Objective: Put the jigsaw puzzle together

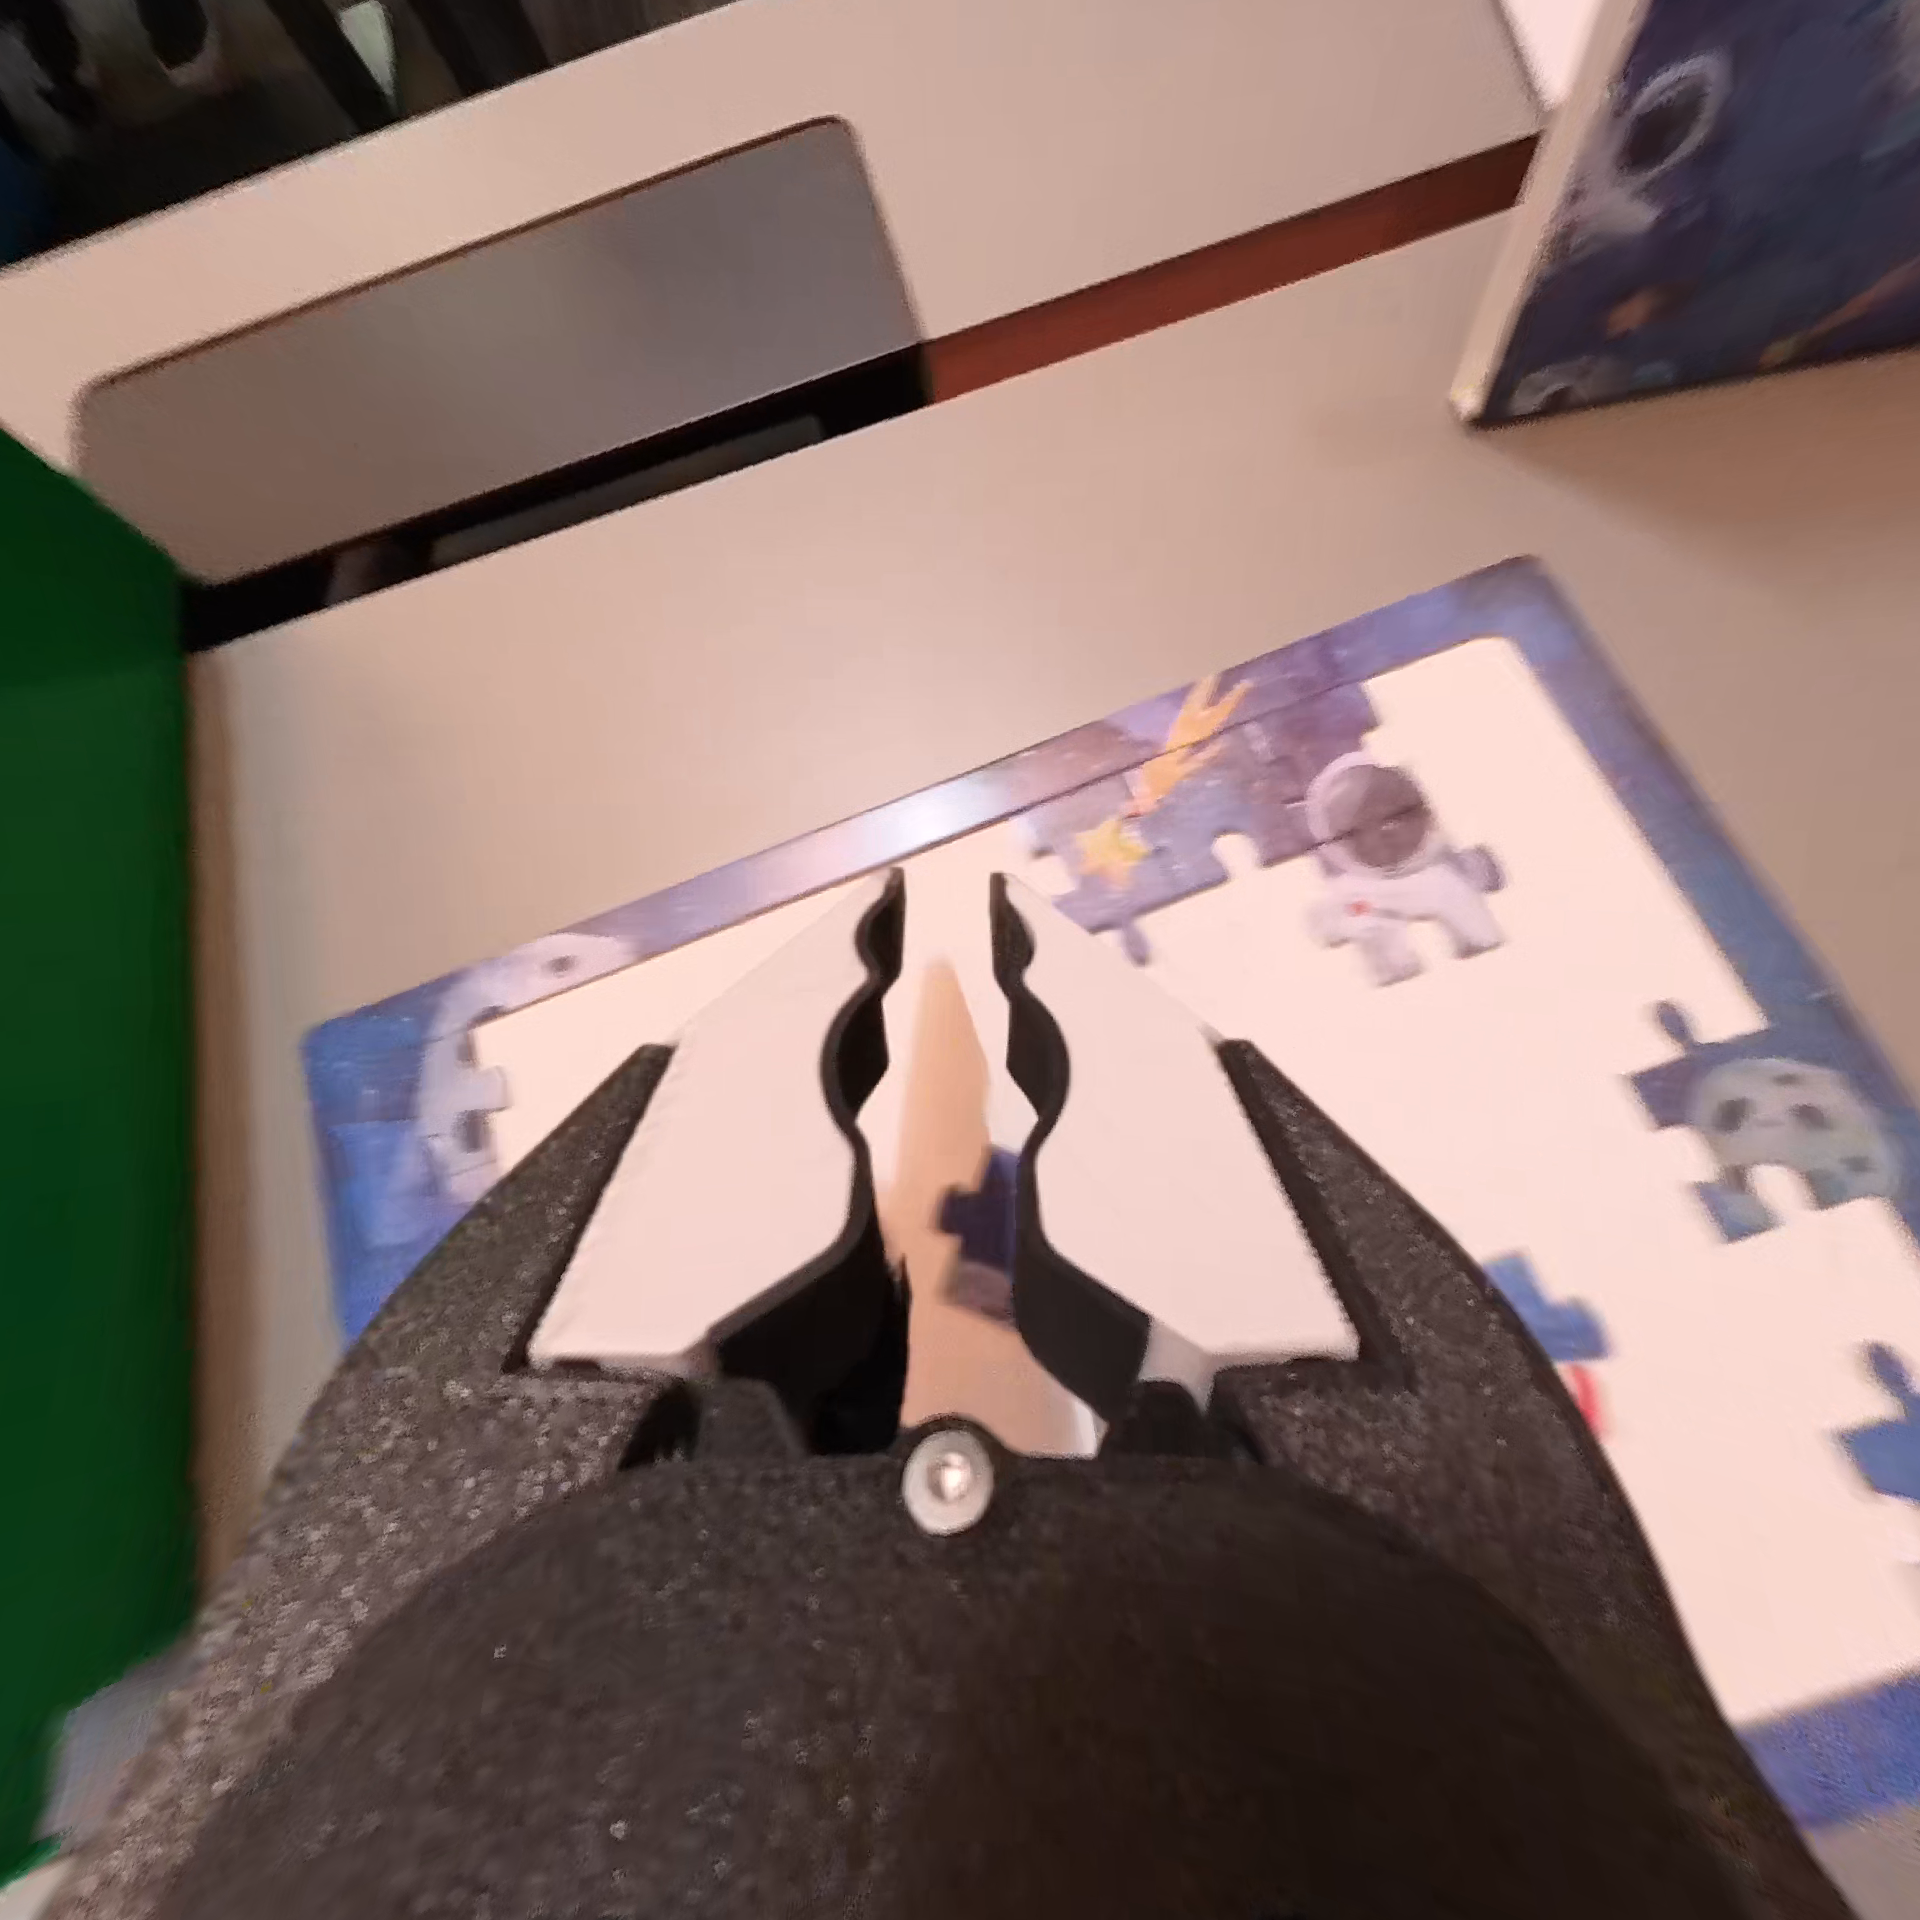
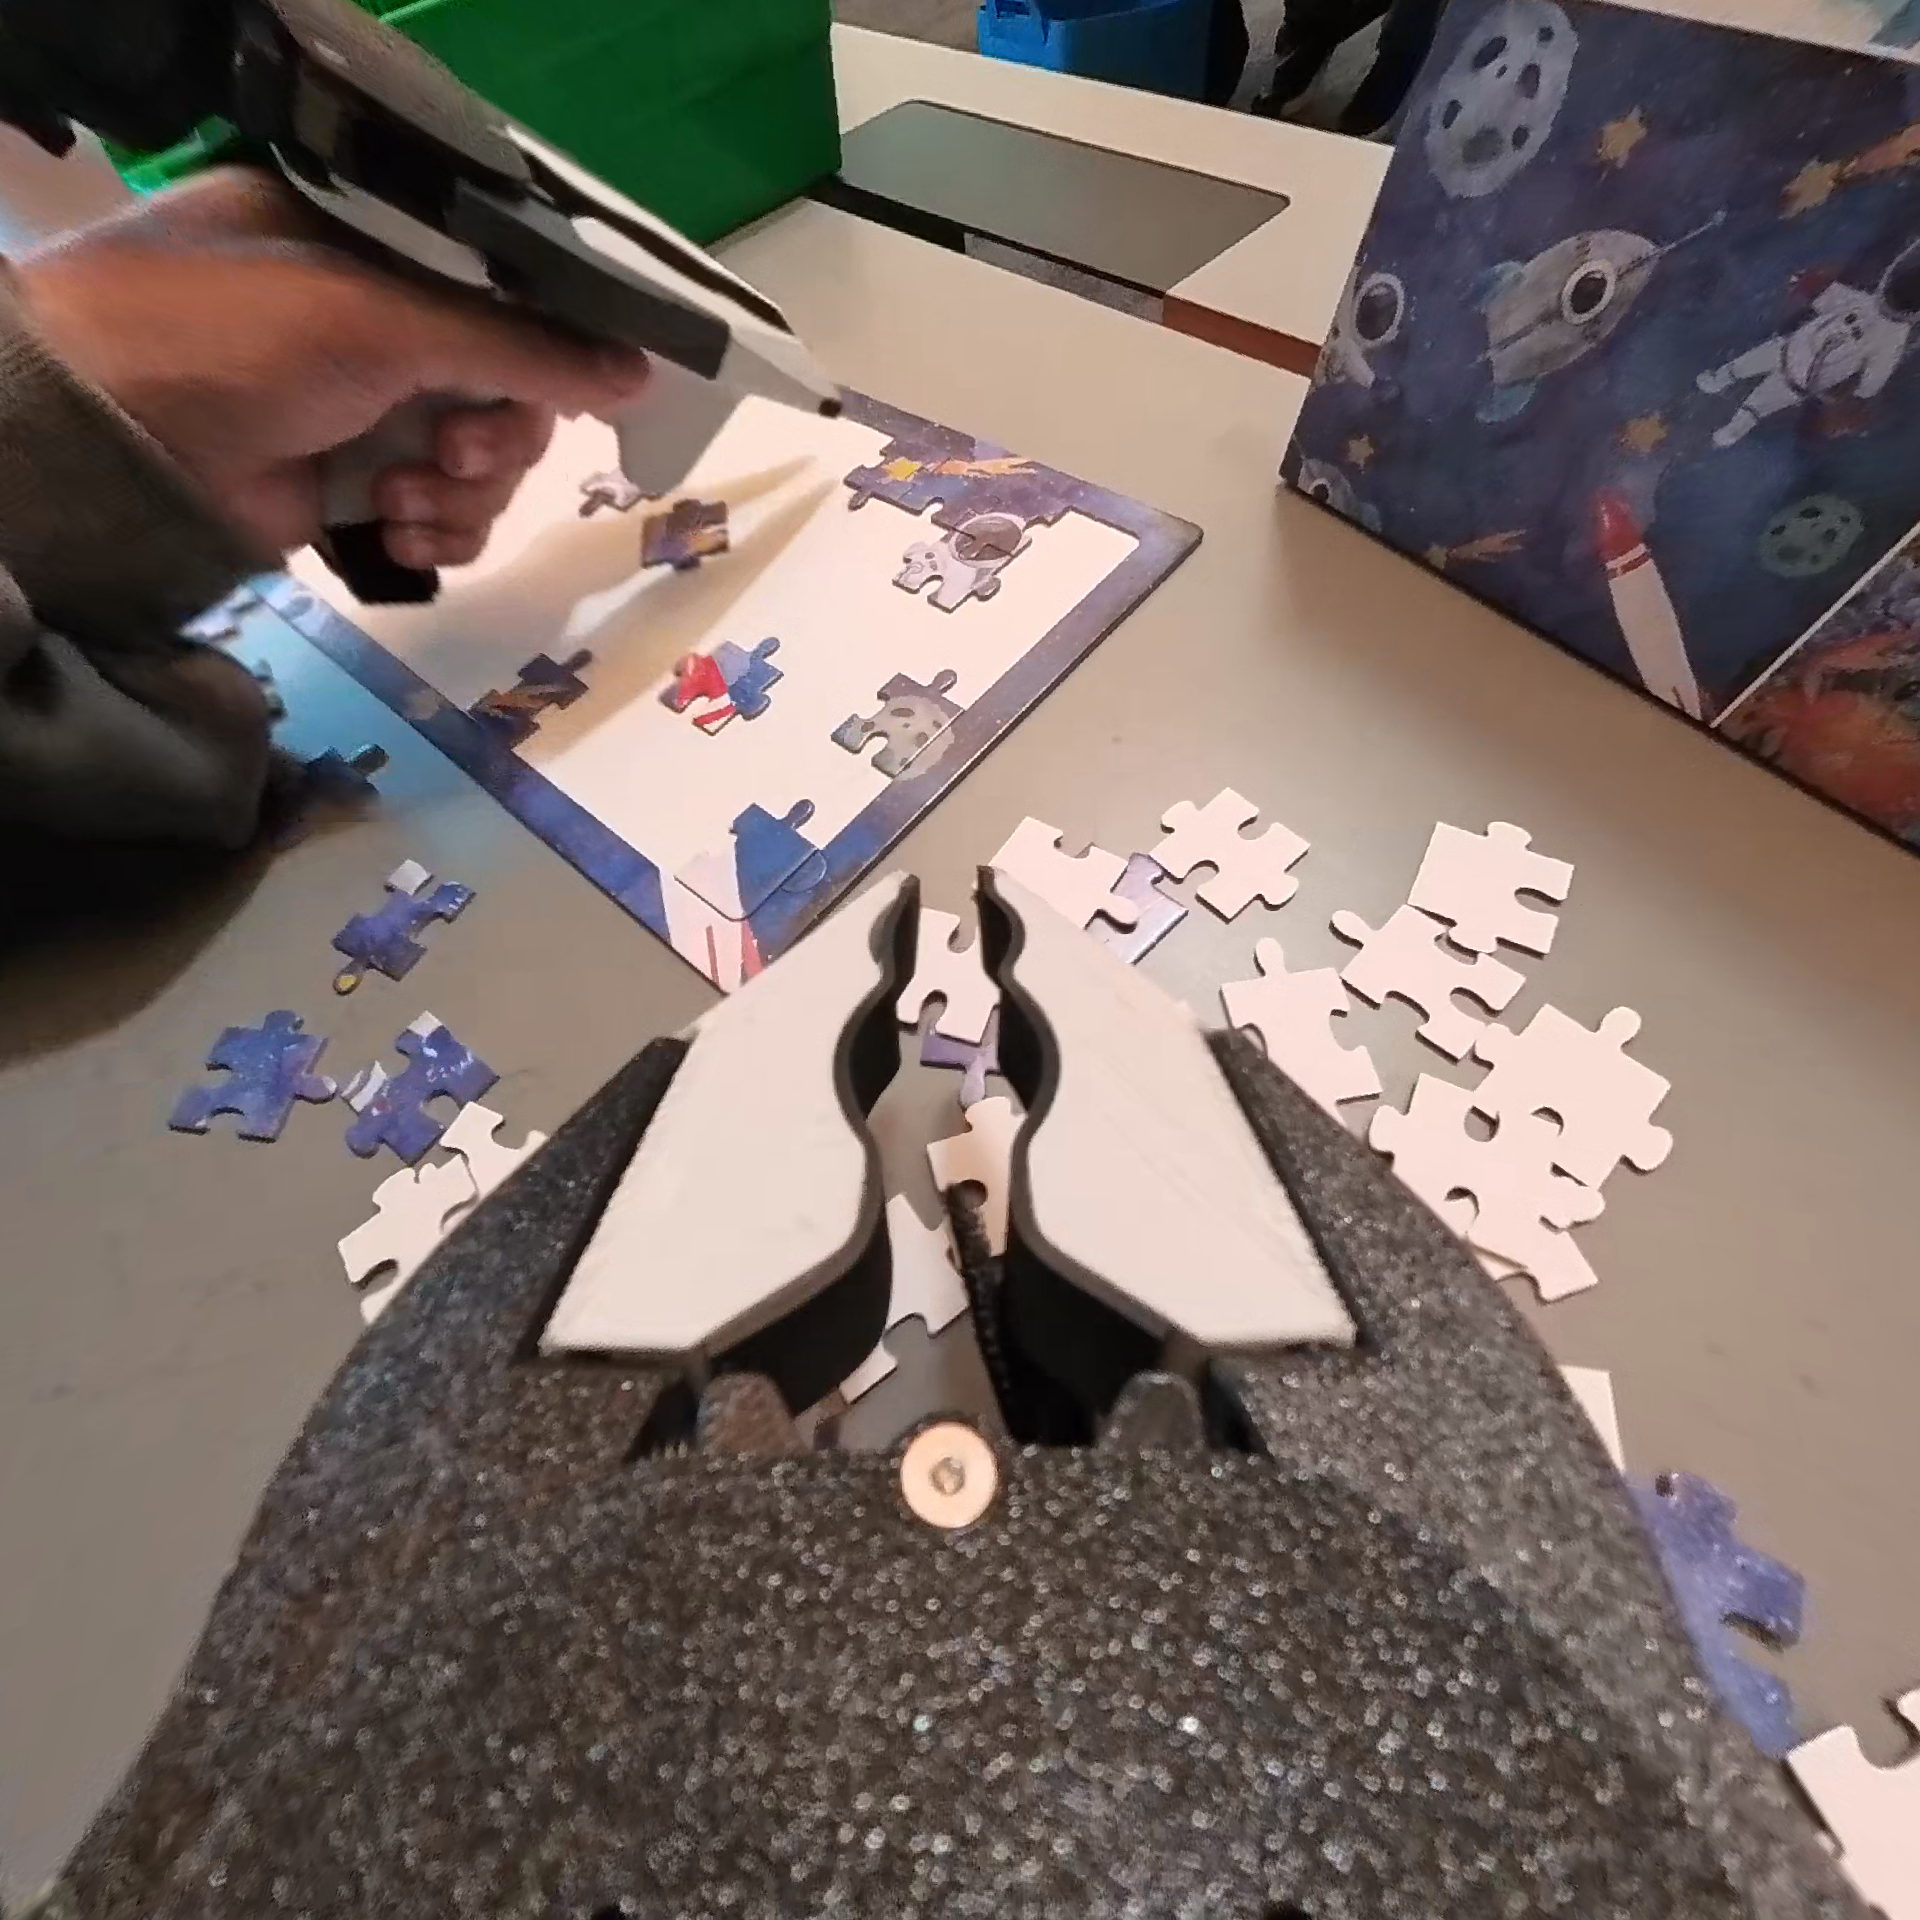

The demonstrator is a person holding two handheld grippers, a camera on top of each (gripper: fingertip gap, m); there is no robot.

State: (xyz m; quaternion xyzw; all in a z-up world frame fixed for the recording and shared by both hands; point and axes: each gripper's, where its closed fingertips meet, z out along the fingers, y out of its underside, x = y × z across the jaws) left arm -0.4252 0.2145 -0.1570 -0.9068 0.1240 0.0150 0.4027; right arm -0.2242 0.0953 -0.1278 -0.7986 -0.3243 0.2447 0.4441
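The fingers (image 1: 790, 1101) of the left gripper (image 1: 945, 894) stand a narrow gap apart with nothing between them, tips hovering over the far edge of the puzzle tray (image 1: 665, 914); the right gripper (image 2: 948, 896) shows the same slim gap, its fingers (image 2: 1132, 1132) empty above a heap of loose pieces (image 2: 1455, 997) lying mostly white side up just beside the tray's (image 2: 1164, 535) near corner. Inside the tray a few pieces are laid: a joined astronaut cluster (image 2: 961, 545) at the far border, a moon piece (image 2: 902, 724), a red-and-blue piece (image 2: 724, 681), and a dark piece (image 2: 683, 532) that seems, through the blur, to lie under the left gripper (image 2: 826, 405). Blue pieces (image 2: 400, 927) lie face up on the table (image 2: 1247, 665) left of the tray. Beyond the tray stand the space-printed puzzle box (image 2: 1621, 343) and a green bin (image 2: 665, 94).
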